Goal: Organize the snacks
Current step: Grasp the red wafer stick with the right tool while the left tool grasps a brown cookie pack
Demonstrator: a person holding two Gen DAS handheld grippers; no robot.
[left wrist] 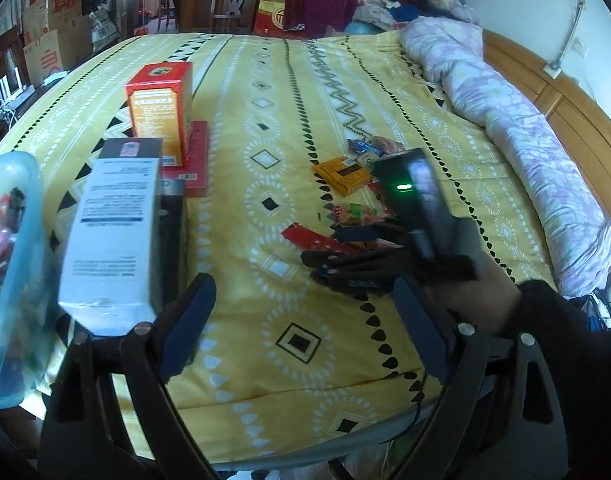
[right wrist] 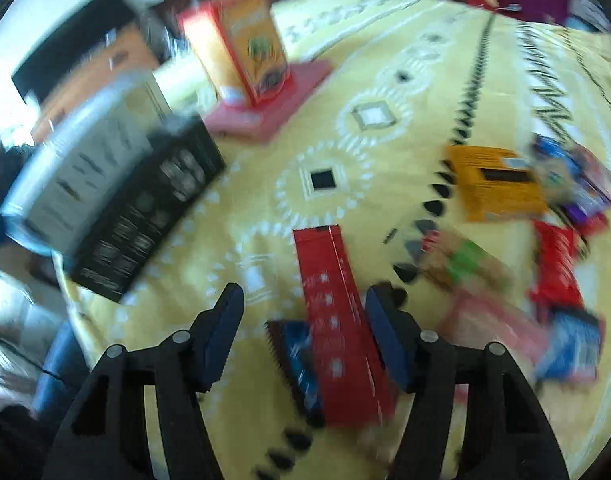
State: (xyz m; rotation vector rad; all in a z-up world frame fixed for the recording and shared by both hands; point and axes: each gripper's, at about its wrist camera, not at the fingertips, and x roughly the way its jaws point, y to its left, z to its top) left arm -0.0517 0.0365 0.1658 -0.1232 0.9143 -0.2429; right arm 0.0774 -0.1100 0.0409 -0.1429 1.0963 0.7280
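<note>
Right gripper [right wrist: 305, 340] jaws parted over a long red snack box [right wrist: 337, 320] on the yellow bedspread [right wrist: 385, 60].
Pads clear of it; it looks light, stiff and glossy, best pinched across its narrow sides at mid-length. Left gripper [left wrist: 305, 328] open, empty.

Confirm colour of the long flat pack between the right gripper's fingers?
Red long flat pack, clearest in the right wrist view.

Upright carton [left wrist: 161, 112] on flat box [left wrist: 197, 160]; snack packets [left wrist: 345, 216] scattered right on bedspread [left wrist: 265, 320].
</note>
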